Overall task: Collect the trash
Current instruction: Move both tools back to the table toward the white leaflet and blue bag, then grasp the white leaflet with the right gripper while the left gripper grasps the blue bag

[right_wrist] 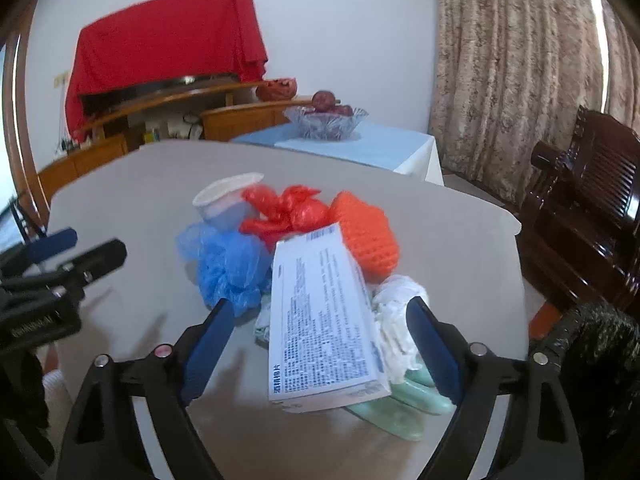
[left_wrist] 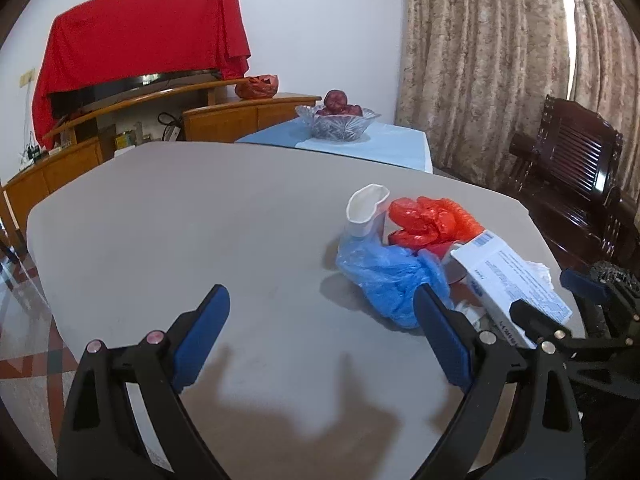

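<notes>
A pile of trash lies on the grey table (left_wrist: 180, 220): a white cup (left_wrist: 366, 210), a blue plastic bag (left_wrist: 390, 276), a red plastic bag (left_wrist: 420, 220) and a white printed box (left_wrist: 516, 284). My left gripper (left_wrist: 324, 312) is open and empty, left of the pile. In the right wrist view the white box (right_wrist: 324, 312) lies between the fingers of my open right gripper (right_wrist: 320, 320), untouched. Around it are the blue bag (right_wrist: 228, 264), red bag (right_wrist: 284, 212), cup (right_wrist: 228, 200), an orange foam net (right_wrist: 370, 236), white crumpled paper (right_wrist: 396, 320) and a pale green item (right_wrist: 404, 404).
A blue-clothed table (left_wrist: 380, 140) with a glass fruit bowl (left_wrist: 336, 120) stands behind. A wooden cabinet with a red-draped television (left_wrist: 140, 40) is at back left. A dark wooden chair (left_wrist: 572, 168) and curtains (left_wrist: 500, 60) are at right. The left gripper shows in the right wrist view (right_wrist: 52, 264).
</notes>
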### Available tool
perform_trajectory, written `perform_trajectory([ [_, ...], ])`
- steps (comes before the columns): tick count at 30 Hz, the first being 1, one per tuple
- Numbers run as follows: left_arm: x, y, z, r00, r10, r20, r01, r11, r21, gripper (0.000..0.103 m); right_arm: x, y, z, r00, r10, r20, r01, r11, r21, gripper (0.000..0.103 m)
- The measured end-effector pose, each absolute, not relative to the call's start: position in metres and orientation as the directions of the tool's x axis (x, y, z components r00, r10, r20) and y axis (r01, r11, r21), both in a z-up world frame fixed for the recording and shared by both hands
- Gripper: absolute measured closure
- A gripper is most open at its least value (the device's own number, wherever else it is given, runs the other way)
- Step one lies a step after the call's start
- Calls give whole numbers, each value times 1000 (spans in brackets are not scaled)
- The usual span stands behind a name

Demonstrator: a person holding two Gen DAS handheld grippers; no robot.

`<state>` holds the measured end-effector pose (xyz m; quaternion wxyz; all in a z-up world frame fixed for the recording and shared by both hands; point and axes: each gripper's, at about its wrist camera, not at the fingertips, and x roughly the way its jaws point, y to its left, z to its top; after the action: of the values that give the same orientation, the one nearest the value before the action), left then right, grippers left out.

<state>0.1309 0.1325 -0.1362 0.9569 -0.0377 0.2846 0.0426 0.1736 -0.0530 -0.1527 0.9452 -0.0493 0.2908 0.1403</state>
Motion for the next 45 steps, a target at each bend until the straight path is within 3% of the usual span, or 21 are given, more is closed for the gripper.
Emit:
perform_trajectory([
  [14, 138, 135, -152, 817, 40, -575, -92, 994, -61, 13, 189, -42, -168, 771, 191, -608, -287, 956, -64, 31],
  [22, 140, 131, -154, 811, 33, -584, -85, 994, -62, 13, 195, -50, -169, 754, 203, -624, -298, 953, -51, 46],
  [28, 146, 120, -151, 812, 2, -584, -59, 995, -79, 13, 188, -72, -145, 765, 279, -581, -293, 953, 73, 47],
  [37, 177, 84, -157, 805, -52, -591, 15, 998, -67, 13, 191, -104, -130, 793, 238, -561, -230, 969, 86, 47],
  [45, 209, 72, -176, 752, -53, -657, 9, 998, -70, 13, 200, -117, -137, 791, 229, -567, -211, 973, 98, 47],
])
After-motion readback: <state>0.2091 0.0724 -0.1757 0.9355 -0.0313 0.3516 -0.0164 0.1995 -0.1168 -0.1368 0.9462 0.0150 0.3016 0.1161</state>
